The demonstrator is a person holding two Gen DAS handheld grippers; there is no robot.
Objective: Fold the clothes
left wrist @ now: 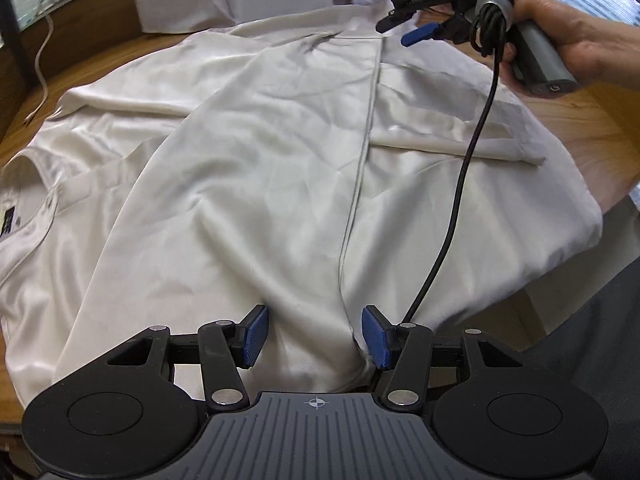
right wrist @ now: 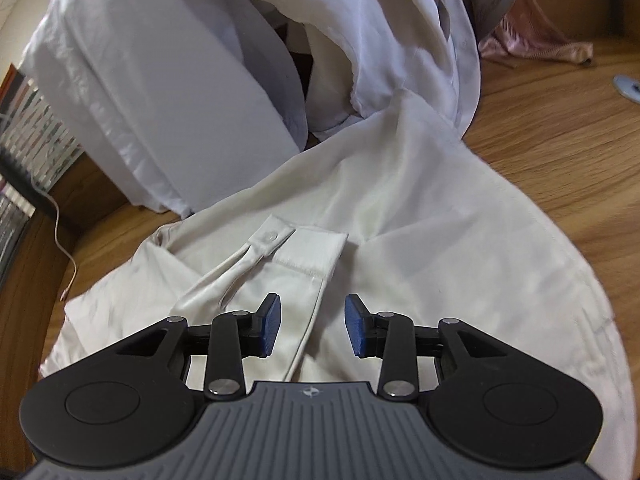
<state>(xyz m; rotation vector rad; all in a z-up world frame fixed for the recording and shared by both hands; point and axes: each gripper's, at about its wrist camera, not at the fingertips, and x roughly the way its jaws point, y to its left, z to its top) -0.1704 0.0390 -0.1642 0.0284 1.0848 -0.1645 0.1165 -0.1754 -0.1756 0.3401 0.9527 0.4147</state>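
A cream satin shirt (left wrist: 260, 168) lies spread on the wooden table (left wrist: 592, 128), collar at the left, both sides folded in so a long edge runs down its middle. My left gripper (left wrist: 316, 336) hovers open low over the shirt's near end, its blue pads either side of that edge. My right gripper (left wrist: 404, 28), held by a hand (left wrist: 580, 36), hangs over the shirt's far end. In the right wrist view the right gripper (right wrist: 312, 328) stands open above the folded sleeve, just short of its buttoned cuff (right wrist: 296, 248). Nothing is held.
A pile of white garments (right wrist: 160, 80) sits beyond the shirt, with a pink cloth (right wrist: 532, 40) at the far right. A thin white cable (left wrist: 42, 64) trails along the table's left. A black cable (left wrist: 460, 184) hangs from the right gripper across the shirt.
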